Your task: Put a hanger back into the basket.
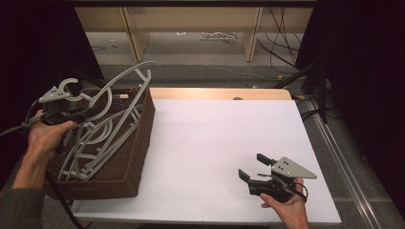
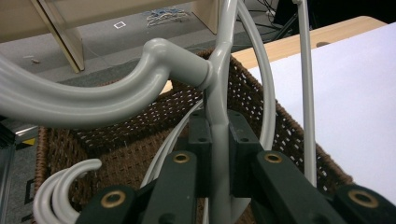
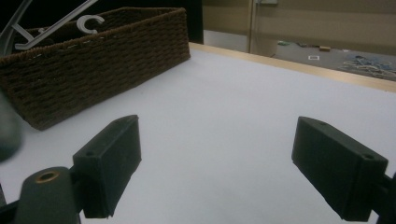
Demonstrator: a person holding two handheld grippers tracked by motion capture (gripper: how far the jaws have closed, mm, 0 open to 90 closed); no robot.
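Holding a grey hanger (image 2: pixel 219 88) by its neck, my left tongs (image 2: pixel 218 140) are clamped tight just below the hook's joint, the stem pinched between both pads. The hanger stands tilted above the basket (image 1: pixel 138 143), its hook (image 1: pixel 71 86) beside my grip and its curved shoulder rising away over the far rim. More hangers (image 1: pixel 90 152) lie stacked under it in the basket, and their hooks (image 2: pixel 65 186) sit low to my left.

My right tongs (image 1: pixel 260 174) rest on the table (image 1: pixel 205 143), well apart from the basket, jaws wide and holding nothing.

Judgement: the step is lifting this one hanger clear. I should raise it straight and slowly, watching that its lower bars do not snag the stack. The grip is narrow, so the hanger may swing; the free tongs could steady its far end.
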